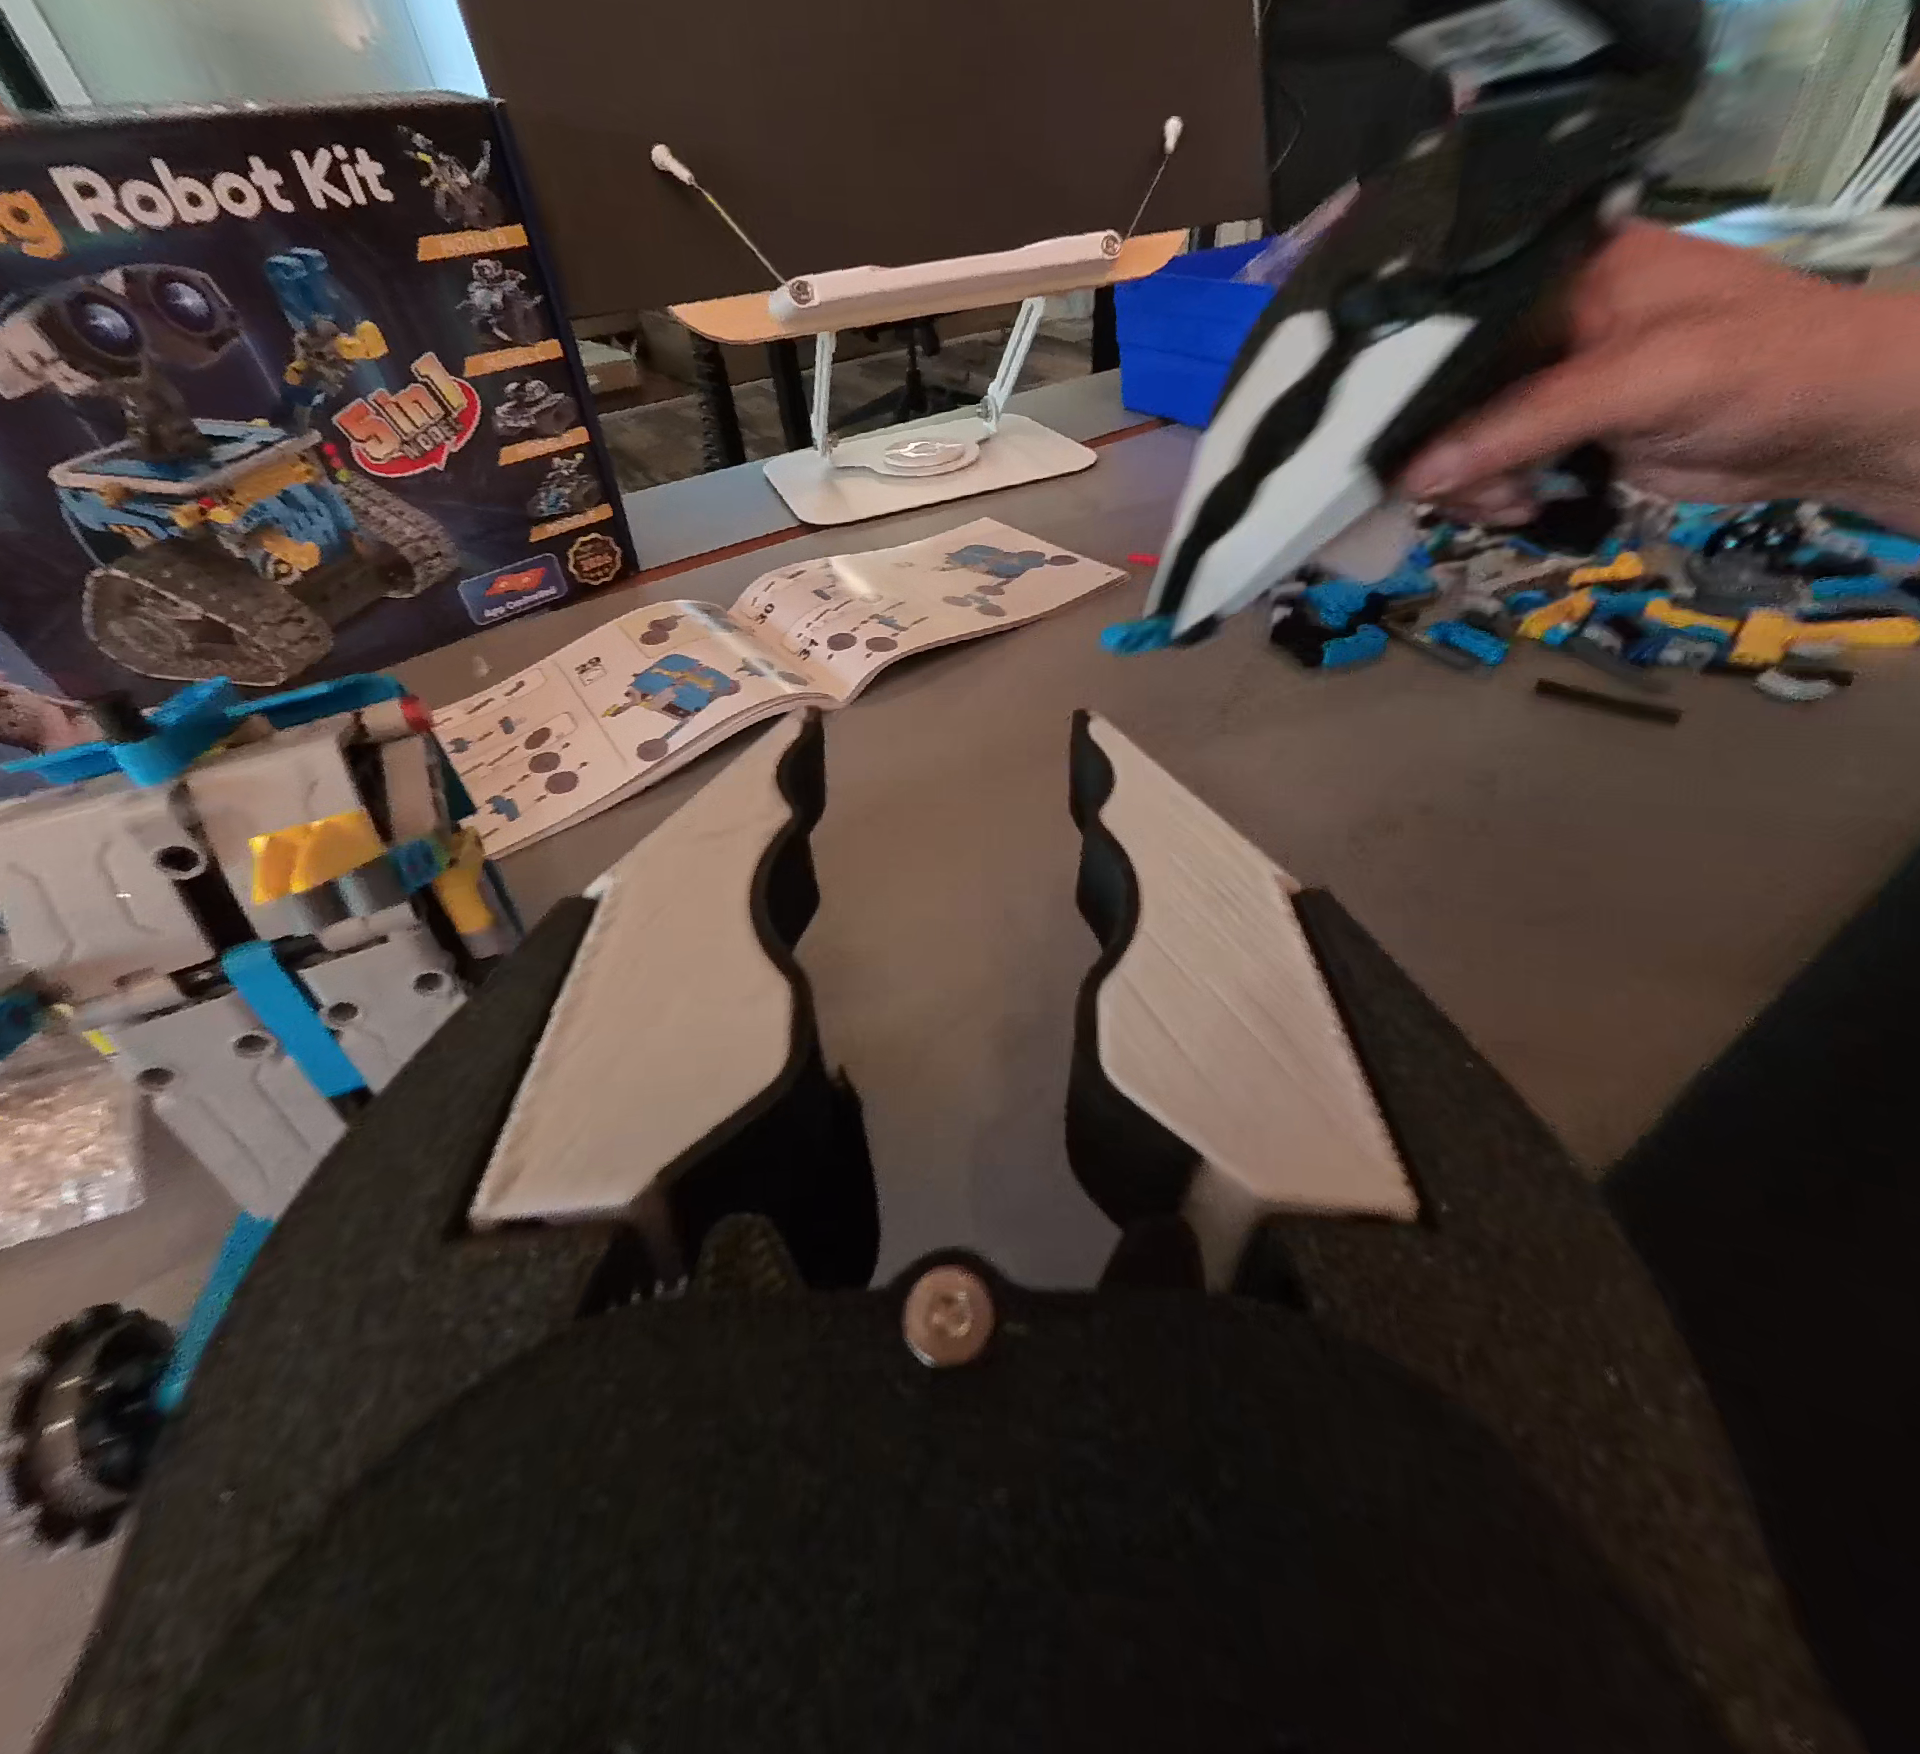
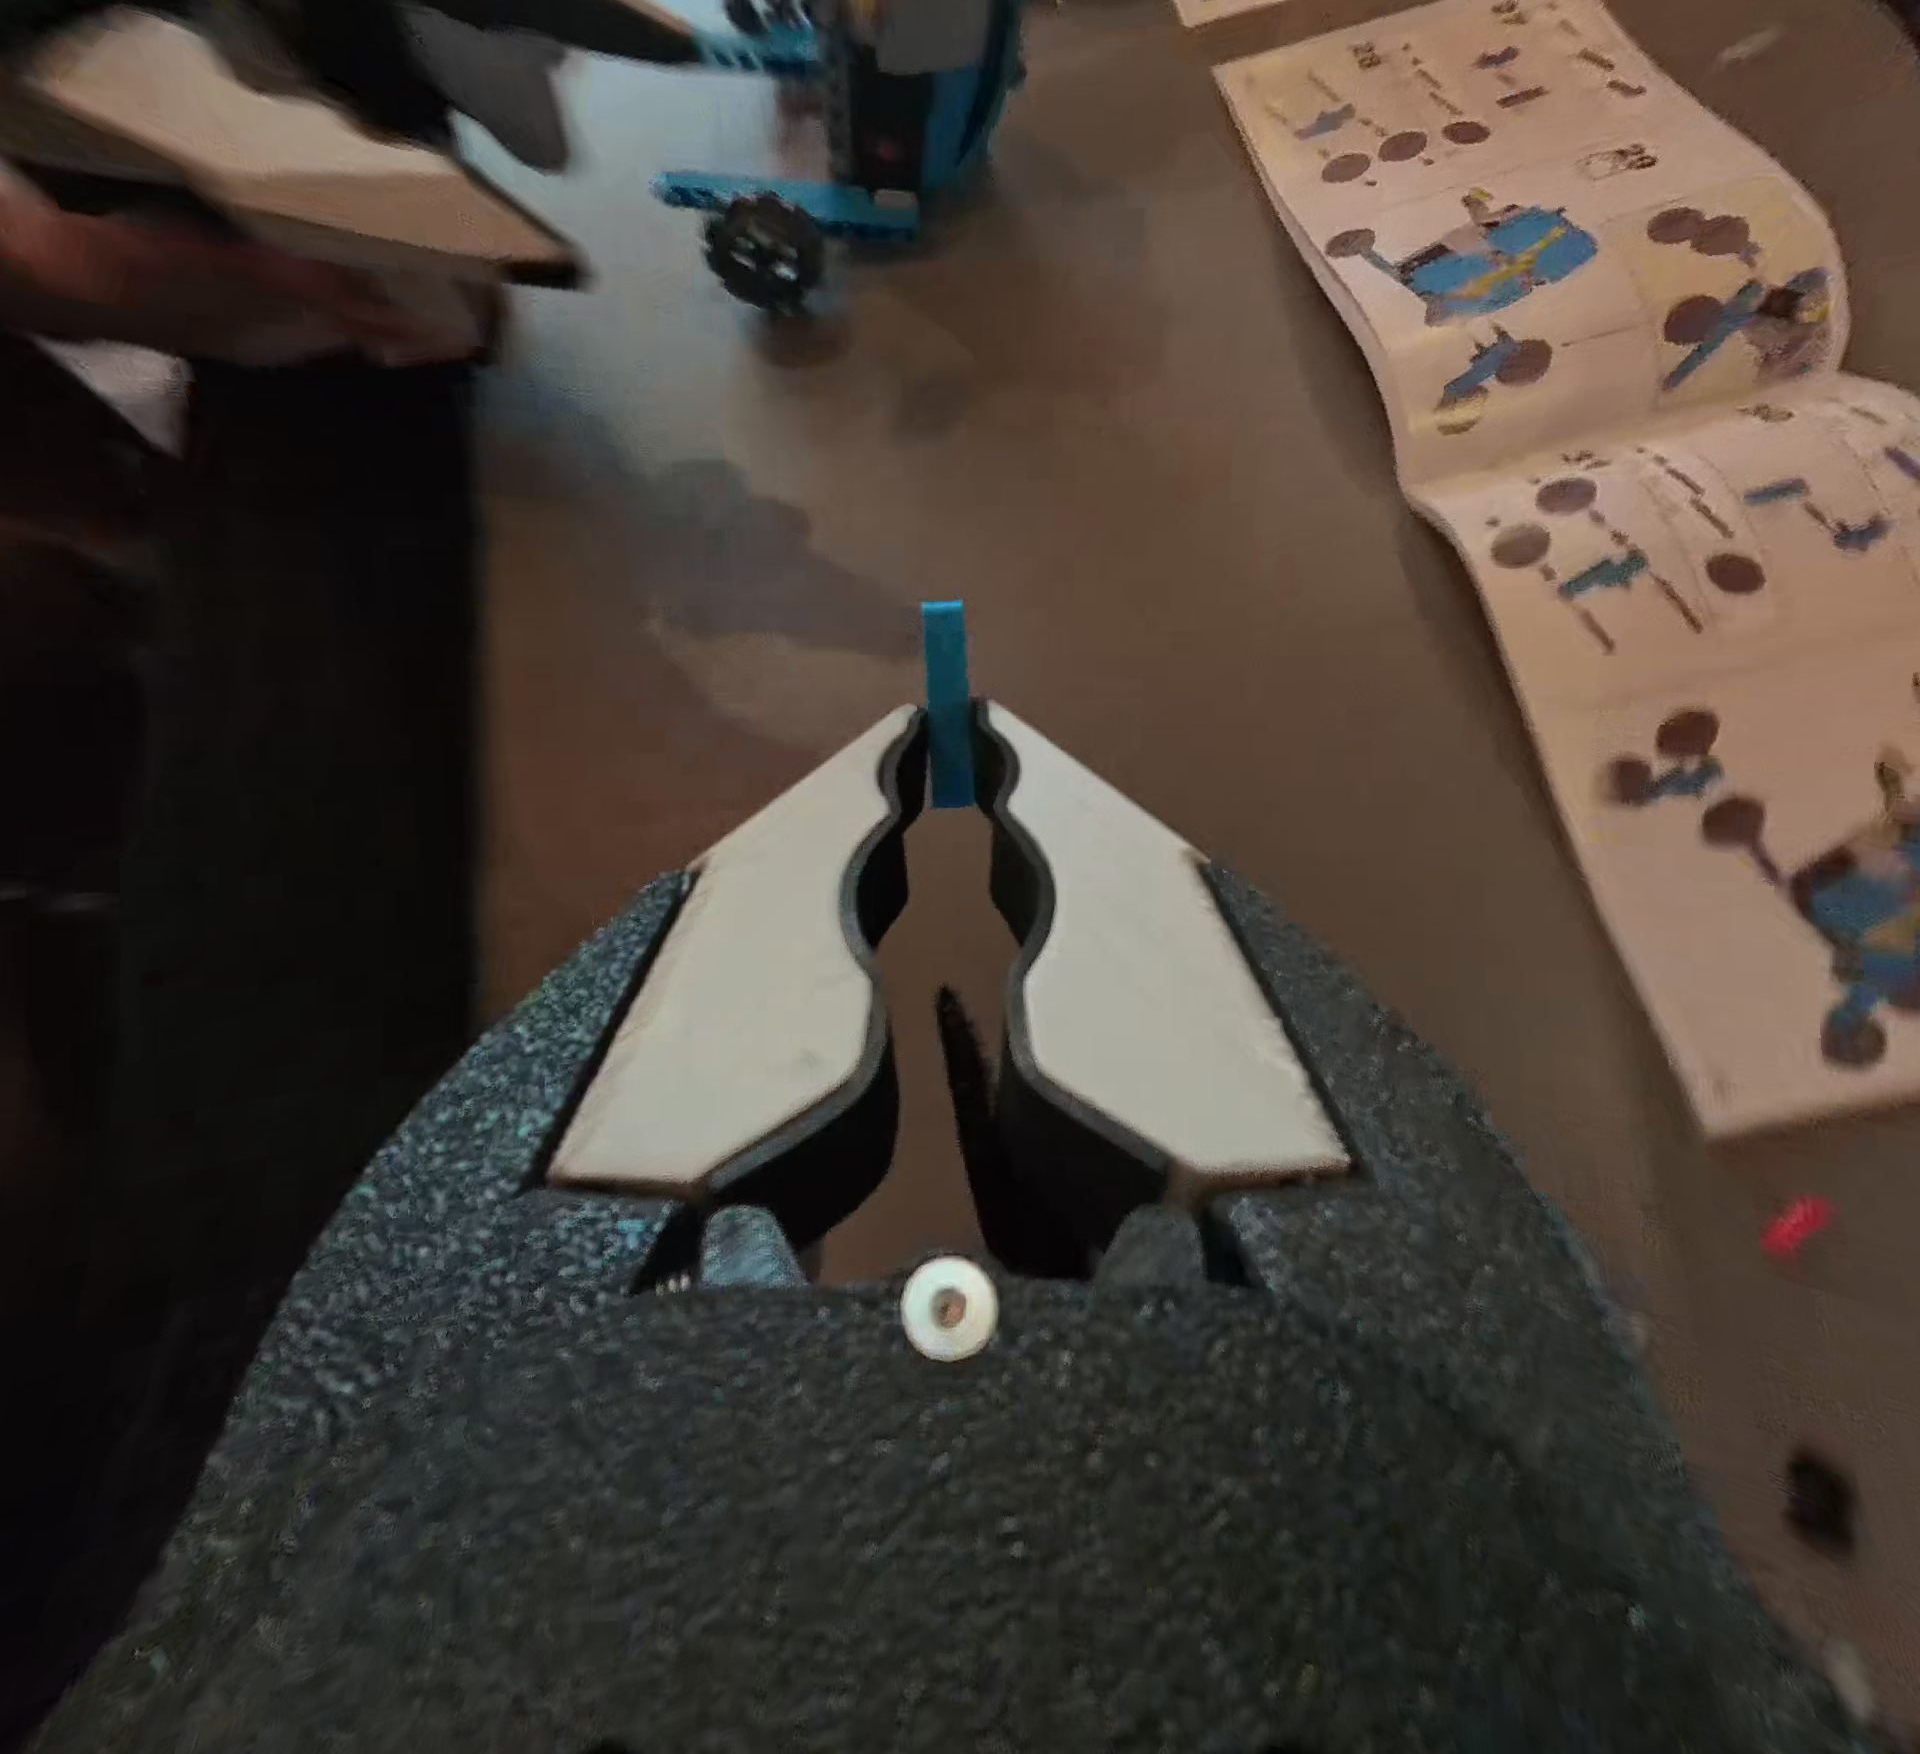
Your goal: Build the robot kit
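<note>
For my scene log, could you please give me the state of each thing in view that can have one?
left gripper: open, empty, above the table.
right gripper: shut on blue brick piece.
instruction booklet: open, flat on the table.
partly built robot model: upright, unfinished.
kit box: standing upright.
loose bricks: scattered in a pile.
white stand: upright, empty.

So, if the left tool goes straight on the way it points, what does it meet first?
Probably the open booklet on the table, just beyond the open left tool; depth is unclear.
</note>
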Available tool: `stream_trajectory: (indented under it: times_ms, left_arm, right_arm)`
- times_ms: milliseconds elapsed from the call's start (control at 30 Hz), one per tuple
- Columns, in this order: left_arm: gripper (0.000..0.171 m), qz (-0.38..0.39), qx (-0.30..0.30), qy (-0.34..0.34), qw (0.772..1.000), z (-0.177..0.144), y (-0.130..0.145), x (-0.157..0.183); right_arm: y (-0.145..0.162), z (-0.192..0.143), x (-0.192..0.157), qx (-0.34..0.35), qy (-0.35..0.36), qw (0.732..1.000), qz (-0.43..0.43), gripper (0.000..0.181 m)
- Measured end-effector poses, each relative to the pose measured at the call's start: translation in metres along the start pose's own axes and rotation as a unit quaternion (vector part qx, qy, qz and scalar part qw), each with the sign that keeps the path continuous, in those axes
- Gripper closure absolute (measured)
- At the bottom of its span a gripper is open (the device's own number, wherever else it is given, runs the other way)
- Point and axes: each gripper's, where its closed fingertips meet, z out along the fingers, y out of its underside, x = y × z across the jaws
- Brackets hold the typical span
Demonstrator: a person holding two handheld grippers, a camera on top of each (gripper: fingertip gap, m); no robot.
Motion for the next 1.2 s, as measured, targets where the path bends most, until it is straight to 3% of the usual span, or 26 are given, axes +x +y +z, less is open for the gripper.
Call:
stream_trajectory:
  times_ms: [100, 167, 267, 500, 567, 600, 700, 800, 867, 967, 1067, 1200]
  left_arm:
    - [0.124, 0.039, -0.003, -0.011, 0.999, -0.006, 0.001, -0.002]
    - [0.124, 0.053, 0.006, -0.023, 0.998, -0.012, -0.001, -0.006]
    - [0.125, 0.047, 0.023, -0.024, 0.998, -0.017, -0.005, -0.011]
    - [0.124, 0.006, -0.034, -0.004, 0.999, -0.001, 0.015, -0.016]
    - [0.125, -0.001, -0.034, -0.002, 0.999, -0.001, 0.015, -0.017]
    - [0.124, -0.001, -0.034, -0.001, 0.999, -0.001, 0.015, -0.017]
    - [0.124, 0.005, -0.039, -0.003, 0.999, 0.000, 0.017, -0.016]
    - [0.124, 0.016, -0.037, -0.011, 0.999, 0.000, 0.016, -0.016]
    - [0.124, 0.021, -0.033, -0.016, 0.999, -0.001, 0.015, -0.016]
    - [0.124, 0.028, -0.037, -0.021, 0.999, -0.001, 0.016, -0.016]
    - [0.124, 0.039, -0.049, -0.023, 0.998, 0.002, 0.020, -0.015]
    - [0.124, 0.060, -0.059, -0.026, 0.996, 0.004, 0.023, -0.012]
  right_arm:
    - [0.010, 0.052, 0.025, -0.047, -0.009, 0.999, -0.005, 0.173]
    - [0.011, 0.070, 0.025, -0.034, -0.035, 0.998, 0.028, 0.173]
    - [0.015, 0.075, 0.028, -0.033, -0.018, 0.999, 0.023, 0.173]
    - [0.024, 0.082, 0.041, -0.062, 0.070, 0.994, -0.055, 0.173]
    - [0.024, 0.080, 0.044, -0.059, 0.089, 0.993, -0.057, 0.164]
    - [0.023, 0.077, 0.049, -0.055, 0.111, 0.991, -0.052, 0.145]
    - [0.020, 0.050, 0.048, -0.038, 0.157, 0.986, -0.033, 0.134]
    - [0.024, -0.010, 0.039, 0.026, 0.203, 0.979, 0.002, 0.137]
    - [0.055, -0.060, 0.040, 0.044, 0.245, 0.968, 0.041, 0.144]
    - [0.130, -0.119, 0.038, 0.022, 0.269, 0.954, 0.131, 0.148]
    - [0.186, -0.142, 0.030, -0.037, 0.276, 0.946, 0.167, 0.152]
    - [0.200, -0.136, 0.024, -0.065, 0.248, 0.952, 0.164, 0.166]
